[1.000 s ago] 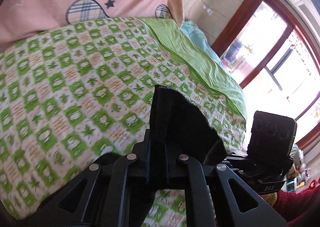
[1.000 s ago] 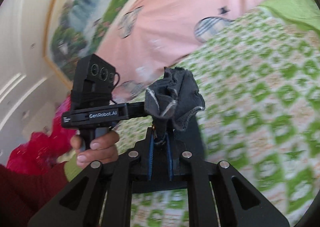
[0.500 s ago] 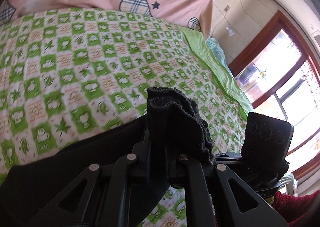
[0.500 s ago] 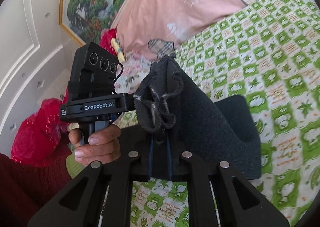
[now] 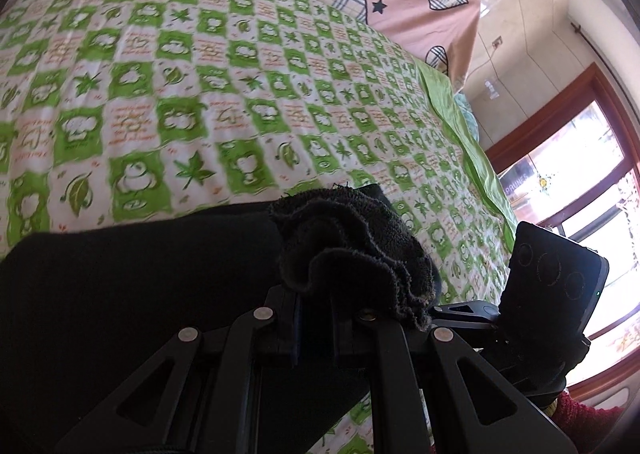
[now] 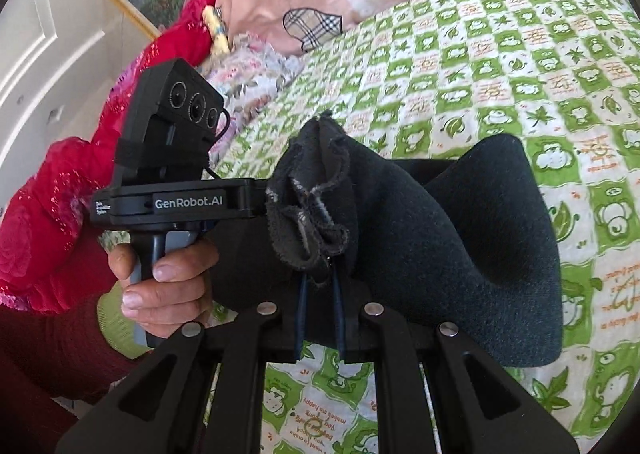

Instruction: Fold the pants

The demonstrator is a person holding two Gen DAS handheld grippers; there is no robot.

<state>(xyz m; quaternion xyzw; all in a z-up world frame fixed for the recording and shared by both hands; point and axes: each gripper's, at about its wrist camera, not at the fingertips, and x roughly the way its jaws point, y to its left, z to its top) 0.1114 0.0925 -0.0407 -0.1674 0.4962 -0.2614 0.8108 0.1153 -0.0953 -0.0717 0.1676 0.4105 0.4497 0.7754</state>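
Currently mid-fold. Left gripper (image 5: 314, 294) is clamped on a bunched, frayed edge of the black pants (image 5: 120, 294); right gripper (image 6: 318, 274) is pinched onto another bunched edge of the same garment, fingers nearly together with cloth between them. Pants sit low over the green-checked bed (image 5: 200, 94), part lying on the sheet, part lifted in a hump between the grips. Person's hand (image 6: 164, 274) holds the left tool's handle, seen from the right wrist view.

Judgement: a held edge is being carried across to lay over the rest. Next move calls for lowering both grips level, keeping the edge taut and aligned, then letting go.
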